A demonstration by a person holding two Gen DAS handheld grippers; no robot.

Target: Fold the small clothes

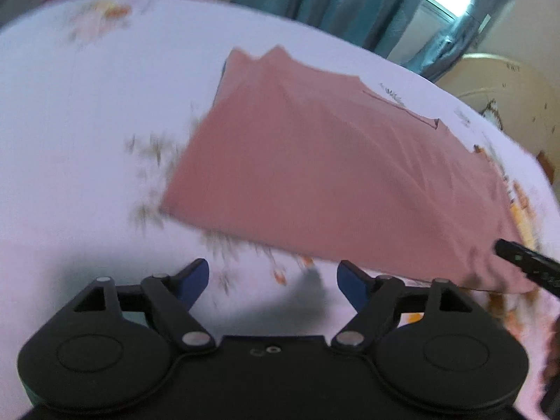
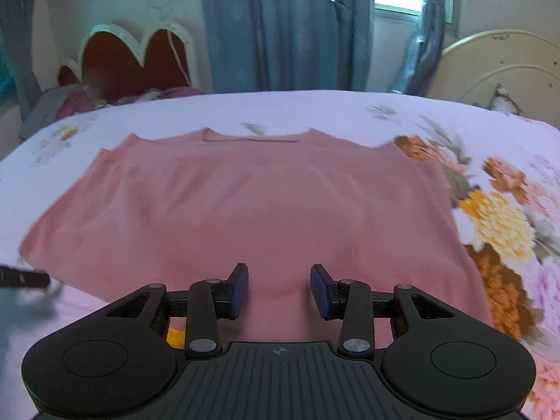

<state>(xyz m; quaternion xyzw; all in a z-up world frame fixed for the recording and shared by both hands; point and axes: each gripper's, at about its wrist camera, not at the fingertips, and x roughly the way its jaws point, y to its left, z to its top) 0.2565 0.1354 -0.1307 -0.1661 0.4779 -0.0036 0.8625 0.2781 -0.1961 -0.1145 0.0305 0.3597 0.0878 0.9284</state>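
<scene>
Left gripper (image 1: 273, 278): jaws spread wide, nothing between them. It hovers over bare bed sheet (image 1: 87, 122), just short of the garment's near hem, which lies toward 1 o'clock in the left wrist view. Frame is motion-blurred.

Right gripper (image 2: 279, 290): jaws part-open, a moderate gap, holding nothing. They sit directly above the near hem of the pink shirt (image 2: 245, 210); I cannot tell whether the blue pads (image 2: 239, 290) touch the cloth.

Shirt lies flat and spread on the floral bed sheet, neckline at 12 o'clock in the right wrist view, sleeves out toward 10 and 2 o'clock, hem at 6 o'clock. No fold is visible in the body. A dark tip at 9 o'clock in the right wrist view is likely the other gripper at the hem's left corner.

Beyond the bed: teal curtains (image 2: 280, 28) at 12 o'clock, cream headboard (image 2: 507, 66) at 2 o'clock.

Judgement: step in hand is the approach to the first fold; task is at its start. Next move calls for each gripper to descend onto a hem corner, pinch both layers, and lift together toward the neckline. Left gripper needs to shift toward 1 o'clock first.
</scene>
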